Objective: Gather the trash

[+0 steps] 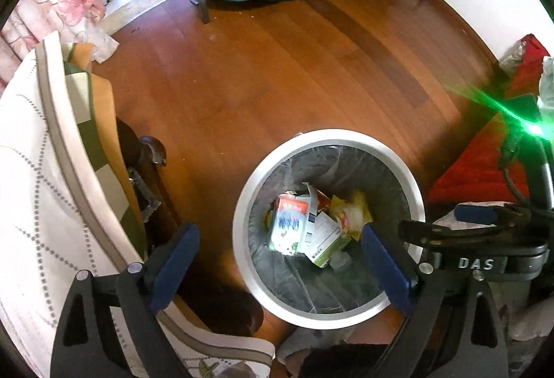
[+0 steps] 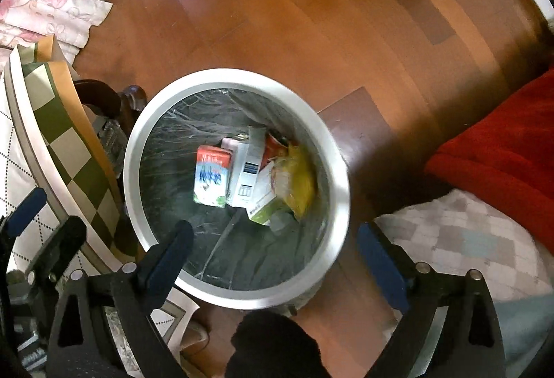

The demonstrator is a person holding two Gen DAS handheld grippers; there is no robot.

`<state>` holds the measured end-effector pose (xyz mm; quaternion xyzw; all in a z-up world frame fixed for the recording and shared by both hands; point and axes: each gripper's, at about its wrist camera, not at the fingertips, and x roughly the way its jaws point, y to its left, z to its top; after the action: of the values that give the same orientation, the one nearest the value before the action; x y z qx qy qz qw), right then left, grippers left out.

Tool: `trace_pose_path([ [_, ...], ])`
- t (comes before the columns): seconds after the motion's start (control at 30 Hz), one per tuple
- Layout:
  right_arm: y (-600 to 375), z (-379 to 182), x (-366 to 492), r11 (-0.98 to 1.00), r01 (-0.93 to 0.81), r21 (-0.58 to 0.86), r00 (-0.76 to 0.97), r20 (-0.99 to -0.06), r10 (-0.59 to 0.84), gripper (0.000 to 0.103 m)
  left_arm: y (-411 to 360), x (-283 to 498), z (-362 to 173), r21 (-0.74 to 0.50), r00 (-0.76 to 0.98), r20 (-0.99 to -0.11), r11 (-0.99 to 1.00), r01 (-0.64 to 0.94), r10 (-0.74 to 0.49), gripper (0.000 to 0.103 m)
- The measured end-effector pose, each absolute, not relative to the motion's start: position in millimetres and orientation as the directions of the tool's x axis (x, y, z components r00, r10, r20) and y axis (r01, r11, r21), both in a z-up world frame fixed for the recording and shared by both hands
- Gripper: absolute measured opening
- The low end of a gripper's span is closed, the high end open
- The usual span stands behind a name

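While you hold both grippers over the bin (image 2: 239, 80), their fingers stand wide apart and carry nothing. Your left gripper (image 1: 280, 260) hangs above the bin's near left edge, one blue pad (image 1: 175, 265) outside the white rim and the other over the liner. Your right gripper (image 2: 277, 260) frames the bin's near side, its left pad (image 2: 169, 257) over the rim and its right pad out over the wood floor (image 2: 311, 14). Down in the bin, on the clear plastic liner (image 2: 166, 142), the trash is piled toward the far right wall: a white and red carton (image 2: 212, 175) with blue print, a white box (image 2: 246, 177) with a barcode leaning against it, a green and white box (image 2: 266, 210) below that, and a yellow wrapper (image 2: 297, 180) beside them. To the left you have a table edge with a checked cloth (image 2: 69, 149), just beside the bin. A red blanket (image 2: 502, 163) lies on the right, well apart from it. In the left view, your right gripper shows at the right edge, level with the bin's rim.
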<state>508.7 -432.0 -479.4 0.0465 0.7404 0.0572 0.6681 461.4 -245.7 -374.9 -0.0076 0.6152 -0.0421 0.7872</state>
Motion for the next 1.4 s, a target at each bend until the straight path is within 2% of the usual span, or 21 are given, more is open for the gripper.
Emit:
trace_pose_path([
  [0.17, -436, -439, 494, 0.993, -0.013, 0.114, -0.048, -0.992, 0.114, 0.098, -234, 450, -354, -0.046, 0.266, -0.962, 0.998, 0.034, -0.054, 0.097],
  [0.37, -438, -375, 469, 0.991, -0.026, 0.128, 0.042, -0.991, 0.129, 0.099, -228, 428, -303, -0.041, 0.326, -0.944, 0.999, 0.016, -0.044, 0.097],
  [0.67, -437, -255, 410, 0.980, -0.062, 0.187, 0.206, -0.959, 0.196, 0.099, -226, 369, -201, -0.059, 0.441, -0.894, 0.997, 0.047, -0.074, 0.097],
  [0.97, -442, -131, 333, 0.961, -0.119, 0.248, 0.375, -0.885, 0.275, 0.099, -208, 295, -92, -0.097, 0.580, -0.805, 0.992, 0.076, -0.123, 0.097],
  [1.4, -447, -21, 239, 0.933, -0.218, 0.285, 0.496, -0.791, 0.358, 0.099, -192, 220, -23, -0.208, 0.653, -0.721, 0.971, 0.118, -0.233, 0.097],
])
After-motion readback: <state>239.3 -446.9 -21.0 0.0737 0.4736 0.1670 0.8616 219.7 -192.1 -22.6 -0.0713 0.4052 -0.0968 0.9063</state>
